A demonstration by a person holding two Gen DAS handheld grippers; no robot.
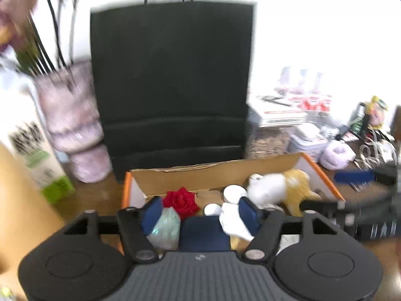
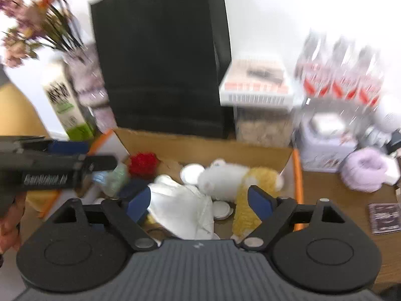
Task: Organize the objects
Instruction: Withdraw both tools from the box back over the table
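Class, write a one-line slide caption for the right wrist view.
Open right gripper hovers over a cardboard box holding a plush toy, red rose and white cloth.

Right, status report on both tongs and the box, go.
Left tongs open, empty. Right tongs open, empty, over cardboard box. Plush toy, red rose inside. Black bag close behind.

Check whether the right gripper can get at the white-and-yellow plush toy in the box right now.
Probably yes. The right gripper is open above the open-topped cardboard box, and the plush toy lies on top, just ahead of its fingers, uncovered.
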